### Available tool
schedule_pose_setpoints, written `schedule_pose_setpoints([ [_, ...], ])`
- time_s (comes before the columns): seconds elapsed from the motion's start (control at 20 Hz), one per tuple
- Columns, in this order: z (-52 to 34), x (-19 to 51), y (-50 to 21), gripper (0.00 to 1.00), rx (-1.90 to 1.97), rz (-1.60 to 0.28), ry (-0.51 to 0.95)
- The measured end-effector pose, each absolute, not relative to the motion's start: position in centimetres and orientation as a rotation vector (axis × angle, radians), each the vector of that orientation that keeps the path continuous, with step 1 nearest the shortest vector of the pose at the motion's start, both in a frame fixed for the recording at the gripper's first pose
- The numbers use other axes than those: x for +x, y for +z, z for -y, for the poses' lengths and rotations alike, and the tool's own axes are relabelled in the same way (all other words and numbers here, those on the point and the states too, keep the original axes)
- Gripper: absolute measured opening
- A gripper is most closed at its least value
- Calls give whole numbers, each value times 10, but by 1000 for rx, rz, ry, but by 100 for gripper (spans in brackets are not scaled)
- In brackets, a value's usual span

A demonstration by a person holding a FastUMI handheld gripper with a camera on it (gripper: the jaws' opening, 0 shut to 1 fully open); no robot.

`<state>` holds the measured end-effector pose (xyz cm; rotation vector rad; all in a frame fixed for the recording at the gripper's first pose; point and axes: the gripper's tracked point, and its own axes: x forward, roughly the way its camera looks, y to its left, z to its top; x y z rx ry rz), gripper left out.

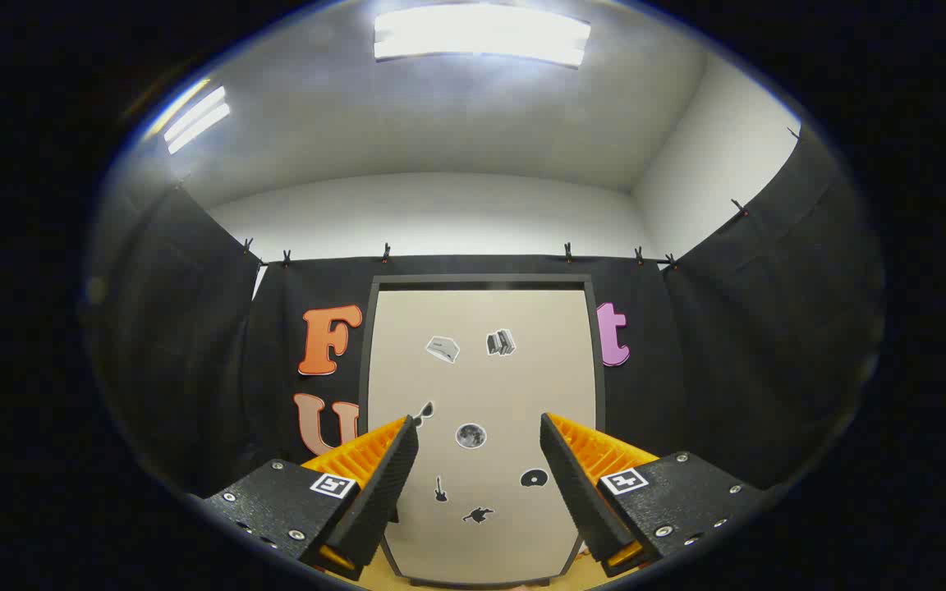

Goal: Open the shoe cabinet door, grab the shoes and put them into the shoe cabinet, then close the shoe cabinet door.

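Straight ahead of the gripper [479, 427], beyond its spread fingers, stands the cabinet [481, 283] with its door [481, 377] closed. Fingers released, wide apart, nothing between them, not touching the door.

Writing: none legible on the door. It carries small stickers [470, 435]: a round one midway between the fingertips, two pale ones higher up, a disc just beside the right finger, a guitar shape and a dark figure lower down between the fingers. Each finger base bears a square marker tag [333, 485]; its pattern is not readable as text.

Surroundings: black cloth wall [769, 328] to both sides of the cabinet and behind it, clipped along its top edge. No obstacle between fingers and door.

Room: white wall [440, 213] above the cloth, grey ceiling, two lit light panels [481, 34]. A strip of tan floor [374, 579] shows below the door, between the finger bases.
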<state>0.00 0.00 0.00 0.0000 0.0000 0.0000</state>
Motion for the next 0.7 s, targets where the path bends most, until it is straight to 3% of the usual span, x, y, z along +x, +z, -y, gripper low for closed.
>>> schedule_pose_setpoints([
  [0.7, -1, 3, -10, 93, -20, -26, 18],
])
